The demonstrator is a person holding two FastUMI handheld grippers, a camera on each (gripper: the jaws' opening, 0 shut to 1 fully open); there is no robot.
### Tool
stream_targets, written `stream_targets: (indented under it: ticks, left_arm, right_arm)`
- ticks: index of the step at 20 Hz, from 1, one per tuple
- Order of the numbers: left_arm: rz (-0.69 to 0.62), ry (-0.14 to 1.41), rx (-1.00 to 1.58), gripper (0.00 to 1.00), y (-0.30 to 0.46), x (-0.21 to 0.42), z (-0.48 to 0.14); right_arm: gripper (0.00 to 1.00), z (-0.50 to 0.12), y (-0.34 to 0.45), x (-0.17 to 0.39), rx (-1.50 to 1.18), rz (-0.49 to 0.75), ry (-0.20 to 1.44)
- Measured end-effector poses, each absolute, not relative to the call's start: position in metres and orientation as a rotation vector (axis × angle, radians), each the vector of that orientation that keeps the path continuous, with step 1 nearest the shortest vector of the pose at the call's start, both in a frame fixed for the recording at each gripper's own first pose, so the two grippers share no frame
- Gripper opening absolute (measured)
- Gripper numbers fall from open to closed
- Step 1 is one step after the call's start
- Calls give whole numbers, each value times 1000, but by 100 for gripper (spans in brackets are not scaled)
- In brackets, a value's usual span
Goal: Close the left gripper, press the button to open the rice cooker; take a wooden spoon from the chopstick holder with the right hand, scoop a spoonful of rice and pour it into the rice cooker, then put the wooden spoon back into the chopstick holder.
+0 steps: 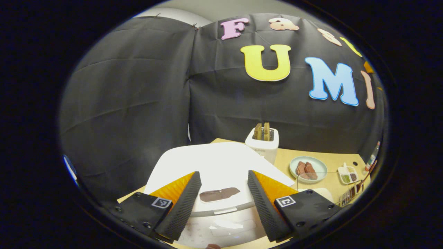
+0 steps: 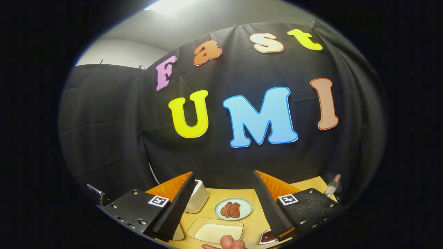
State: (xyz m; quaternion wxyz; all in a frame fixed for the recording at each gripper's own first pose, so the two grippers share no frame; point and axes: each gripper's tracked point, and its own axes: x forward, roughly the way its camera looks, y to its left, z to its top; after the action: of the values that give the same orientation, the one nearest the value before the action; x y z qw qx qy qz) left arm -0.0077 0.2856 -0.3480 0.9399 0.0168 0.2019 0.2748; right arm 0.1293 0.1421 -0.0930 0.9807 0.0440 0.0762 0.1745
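Left gripper hangs w/ fingers spread wide, nothing between them, just above the white rounded rice cooker; lid is down, a dark brown panel on its front edge sits between the fingers. Behind the cooker: white toaster w/ two brown slices poking up. To its right on the pale wooden table, a pale green plate of red-brown meat, then a small white divided dish.

Right gripper also spread apart, empty, held over the table. Below it a clear rectangular tray of white rice, a fingertip at the near edge. A clear bottle stands far right.
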Motion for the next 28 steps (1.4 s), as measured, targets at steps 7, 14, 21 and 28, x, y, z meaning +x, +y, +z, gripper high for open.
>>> stream_targets:
  ticks: [7,14,21,28]
  left_arm:
    - [564,438,37,99,282,-10,-356]
    - [552,493,3,99,281,-13,-359]
    - [525,486,30,100,282,-13,-354]
    - [489,473,-7,97,285,-12,-345]
  right_arm:
    - [99,-86,150,142,56,321,128]
    - [99,-96,183,137,34,387,163]
    - [99,-92,186,135,64,375,160]
    - [99,-90,162,122,88,298,152]
